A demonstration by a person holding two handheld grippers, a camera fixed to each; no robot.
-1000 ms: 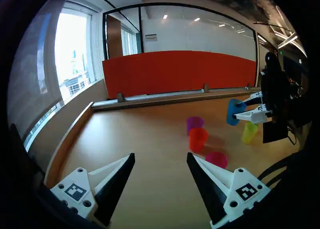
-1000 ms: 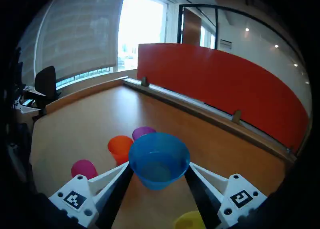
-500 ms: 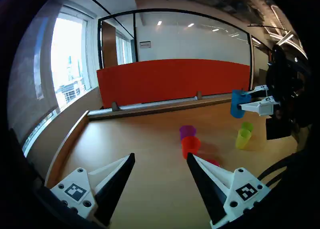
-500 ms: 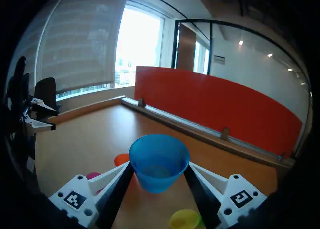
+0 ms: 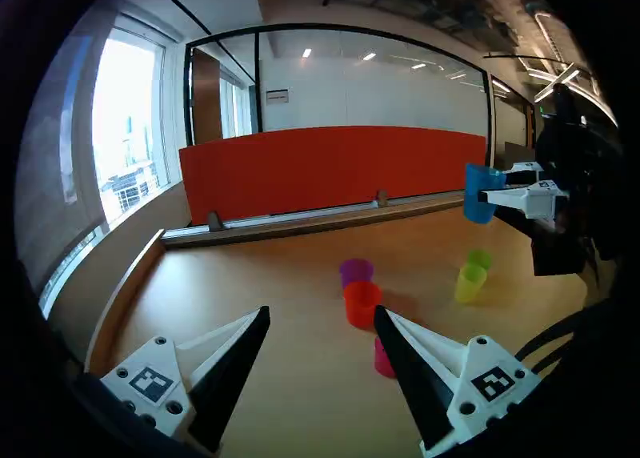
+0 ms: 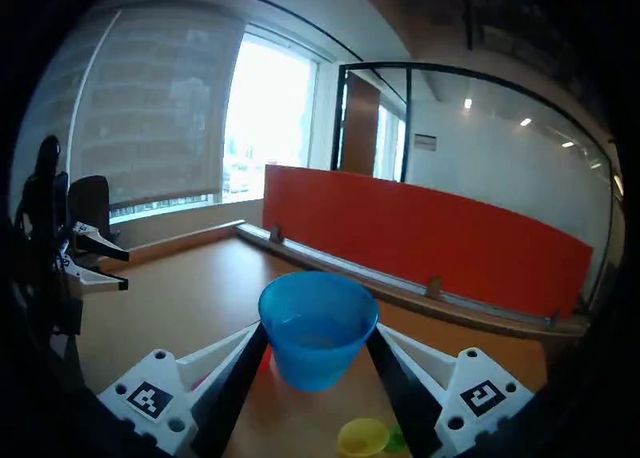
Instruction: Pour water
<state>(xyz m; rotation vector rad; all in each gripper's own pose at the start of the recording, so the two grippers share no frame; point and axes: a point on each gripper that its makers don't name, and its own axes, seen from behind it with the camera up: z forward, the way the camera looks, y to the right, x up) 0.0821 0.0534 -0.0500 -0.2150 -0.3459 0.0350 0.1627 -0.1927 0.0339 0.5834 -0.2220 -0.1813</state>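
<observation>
Clamps the blue cup [image 6: 318,330] upright between both fingers of the right gripper [image 6: 316,334], lifted clear of the wooden table [image 6: 184,290]. Cannot tell how much water lies inside. Just below, at the bottom edge of the right gripper view, sits a yellow cup [image 6: 362,438] with a green cup [image 6: 396,440] beside it. In the left gripper view, spreads the left gripper [image 5: 320,314] wide, with nothing between its fingers. Beyond, lines up a pink cup [image 5: 382,360] partly behind one finger, an orange cup [image 5: 362,303] and a purple cup [image 5: 356,271], close together on the table. Ends at the red partition [image 5: 336,166] along the far edge.
</observation>
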